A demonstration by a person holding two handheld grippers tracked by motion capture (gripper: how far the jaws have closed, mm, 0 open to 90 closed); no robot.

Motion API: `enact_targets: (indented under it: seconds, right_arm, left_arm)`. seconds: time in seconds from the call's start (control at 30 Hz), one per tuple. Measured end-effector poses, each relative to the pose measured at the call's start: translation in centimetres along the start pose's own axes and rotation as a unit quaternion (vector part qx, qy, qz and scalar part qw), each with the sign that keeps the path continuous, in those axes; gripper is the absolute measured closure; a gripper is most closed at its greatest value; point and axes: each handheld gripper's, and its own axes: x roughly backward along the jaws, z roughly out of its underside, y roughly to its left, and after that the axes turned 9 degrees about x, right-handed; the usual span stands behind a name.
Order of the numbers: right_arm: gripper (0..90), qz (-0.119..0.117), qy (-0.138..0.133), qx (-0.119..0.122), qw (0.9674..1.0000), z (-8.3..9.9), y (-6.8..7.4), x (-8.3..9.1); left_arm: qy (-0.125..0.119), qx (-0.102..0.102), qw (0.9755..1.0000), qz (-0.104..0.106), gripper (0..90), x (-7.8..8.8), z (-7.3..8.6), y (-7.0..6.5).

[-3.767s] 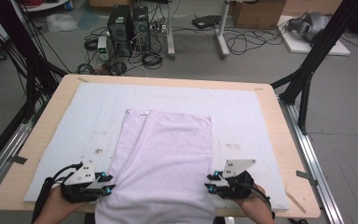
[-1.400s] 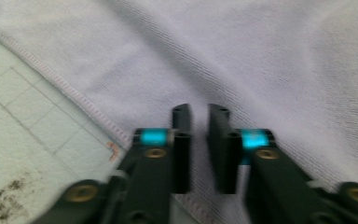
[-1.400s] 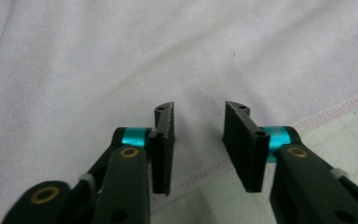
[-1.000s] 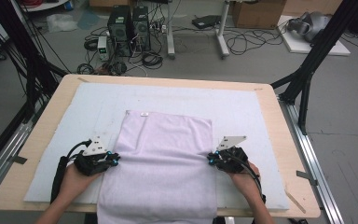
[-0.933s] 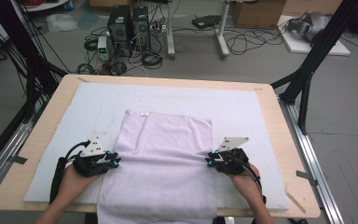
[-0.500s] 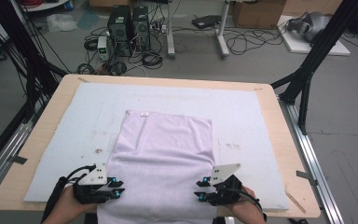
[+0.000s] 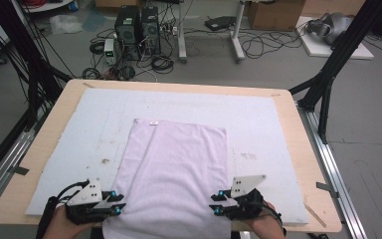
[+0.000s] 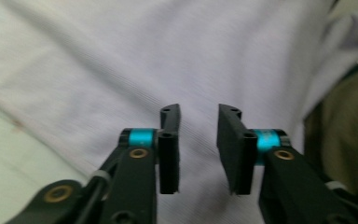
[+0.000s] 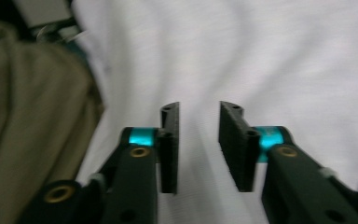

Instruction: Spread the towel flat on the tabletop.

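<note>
**Inspector:** High view first. Where is the cloth?

**Assistant:** The cloth (image 7: pixel 176 169) lies flat on the white mat (image 7: pixel 79 129) covering the table (image 7: pixel 298 149), its far edge square, its near edge running off the table's front toward the person. The left gripper (image 7: pixel 117 206) sits at the near left side edge, the right gripper (image 7: pixel 215 204) at the near right side edge, both pointing inward. In my judgement, that mirrored placement suits taking both near corners at once.

**Inspector:** Left gripper view?

**Assistant:** The jaws stand narrowly apart, with a clear gap. They have just been opening. The cloth (image 8: pixel 121 60) lies beyond and beneath the gap; no fabric is pinched. The pads (image 8: pixel 170 149) press on nothing.

**Inspector:** Right gripper view?

**Assistant:** The same finding. A narrow gap, jaws lately opening, cloth (image 9: pixel 261 56) under them, nothing gripped. Olive fabric (image 9: pixel 28 130), seemingly the person's clothing, shows at the left, which fits the gripper working at the table's front edge.

**Inspector:** Assessment?

**Assistant:** Cloth not held by either gripper; a regrip nearer the hem looks likely.
</note>
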Motion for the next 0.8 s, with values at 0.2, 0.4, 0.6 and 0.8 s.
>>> enact_targets:
  seconds: [0.2,0.4,0.6,0.8]
  right_arm:
    - [56.2,0.051,-0.014,-0.035,0.998,0.1,-3.2,0.5]
    - [44.8,0.081,-0.017,-0.059,0.9948,0.1,-5.8,0.7]
    - [37.0,0.097,-0.011,-0.071,0.9927,0.3,-7.9,0.2]
    - [30.9,0.107,-0.013,-0.078,0.9911,0.1,-8.8,-0.2]
  left_arm:
    - [-0.021,0.012,0.9996,-0.018,59.4,-1.0,-1.9,2.5]
    - [-0.032,0.024,0.9986,-0.033,53.6,-2.2,-3.1,4.6]
    - [-0.045,0.052,0.9964,-0.05,47.5,-2.6,-3.6,6.3]
    - [-0.05,0.061,0.9947,-0.065,39.4,-2.6,-3.8,6.9]
